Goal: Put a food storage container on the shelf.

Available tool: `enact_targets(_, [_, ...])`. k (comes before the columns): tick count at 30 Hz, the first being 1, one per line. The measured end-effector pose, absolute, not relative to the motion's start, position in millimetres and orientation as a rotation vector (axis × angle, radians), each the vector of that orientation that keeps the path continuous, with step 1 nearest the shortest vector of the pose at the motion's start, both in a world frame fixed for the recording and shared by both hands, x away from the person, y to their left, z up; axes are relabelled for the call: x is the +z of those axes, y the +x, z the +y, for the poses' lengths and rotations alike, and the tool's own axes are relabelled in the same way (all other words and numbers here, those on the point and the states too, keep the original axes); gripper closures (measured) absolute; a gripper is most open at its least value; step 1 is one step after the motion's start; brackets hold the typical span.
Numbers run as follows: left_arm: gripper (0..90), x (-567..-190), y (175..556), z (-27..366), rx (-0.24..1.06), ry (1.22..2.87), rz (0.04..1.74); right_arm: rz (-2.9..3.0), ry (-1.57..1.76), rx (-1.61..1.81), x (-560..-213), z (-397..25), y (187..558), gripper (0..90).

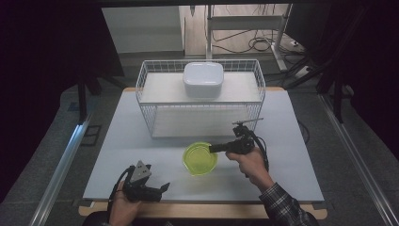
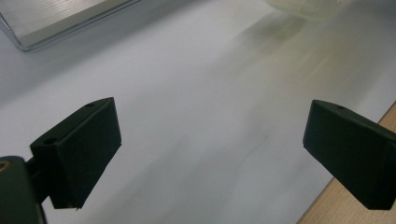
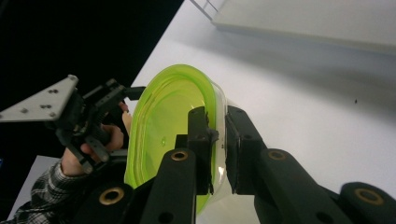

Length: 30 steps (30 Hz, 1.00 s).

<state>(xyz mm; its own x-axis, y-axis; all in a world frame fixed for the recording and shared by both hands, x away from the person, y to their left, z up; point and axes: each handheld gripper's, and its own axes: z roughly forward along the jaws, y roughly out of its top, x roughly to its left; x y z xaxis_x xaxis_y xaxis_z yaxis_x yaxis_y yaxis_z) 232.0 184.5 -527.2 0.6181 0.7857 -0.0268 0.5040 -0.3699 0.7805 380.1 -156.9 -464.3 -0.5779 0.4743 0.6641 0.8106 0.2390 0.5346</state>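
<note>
Green translucent plastic bowl (image 3: 163,126), pinched thinly at its rim by my right fingers (image 3: 205,135), could slip; left fingers (image 2: 79,154) gape empty.

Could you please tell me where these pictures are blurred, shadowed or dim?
High view: dark surround, evenly lit table, sharp. Left gripper view: the green bowl at the top edge is smeared and pale, and soft shadows streak the table. Right gripper view: the right tool is close and soft, and the basket casts a shadow band.
</note>
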Motion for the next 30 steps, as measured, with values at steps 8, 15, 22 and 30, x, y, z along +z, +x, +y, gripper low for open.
enact_targets(8, [3.8, -527, 232, 184, 0.452, 2.051, 1.009, -2.145, -1.175, -1.311, -444, -161, 380, 81.5])
enact_targets(15, [3.8, -527, 232, 184, 0.454, 2.051, 1.006, -2.142, -1.166, -1.362, -422, -165, 380, 81.6])
enact_targets(22, [3.8, -527, 232, 183, 0.453, 2.053, 1.004, -2.141, -1.168, -1.395, -403, -169, 383, 81.6])
enact_targets(30, [3.3, -526, 232, 184, 0.449, 2.043, 0.989, -2.150, -1.175, -1.435, -383, -173, 387, 81.6])
